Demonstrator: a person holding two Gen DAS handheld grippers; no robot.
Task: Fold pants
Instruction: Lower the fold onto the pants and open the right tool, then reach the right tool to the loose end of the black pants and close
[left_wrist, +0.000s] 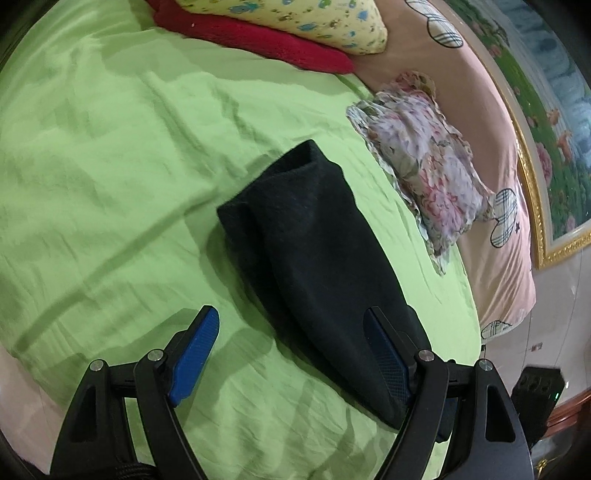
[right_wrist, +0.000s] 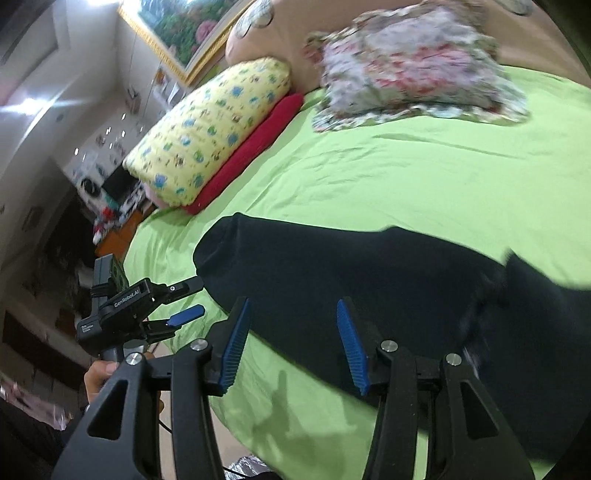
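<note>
My left tongs (left_wrist: 291, 354) and right tongs (right_wrist: 291, 347) both gape empty above the near edge of the bed (left_wrist: 110, 166), where the dark pants (left_wrist: 314, 258) lie folded narrow, ready for regripping.

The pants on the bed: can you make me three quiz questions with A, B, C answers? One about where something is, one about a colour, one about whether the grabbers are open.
1. Where do the dark pants lie?
A. on the green sheet
B. on the floor
C. on a chair

2. What colour is the cushion under the yellow pillow?
A. blue
B. red
C. white

3. How is the left gripper?
A. shut on the pants
B. shut on a pillow
C. open, holding nothing

Answers: 1 A, green sheet surrounds the pants; 2 B, a red edge shows below the pillow; 3 C, its fingers stand wide apart.
</note>
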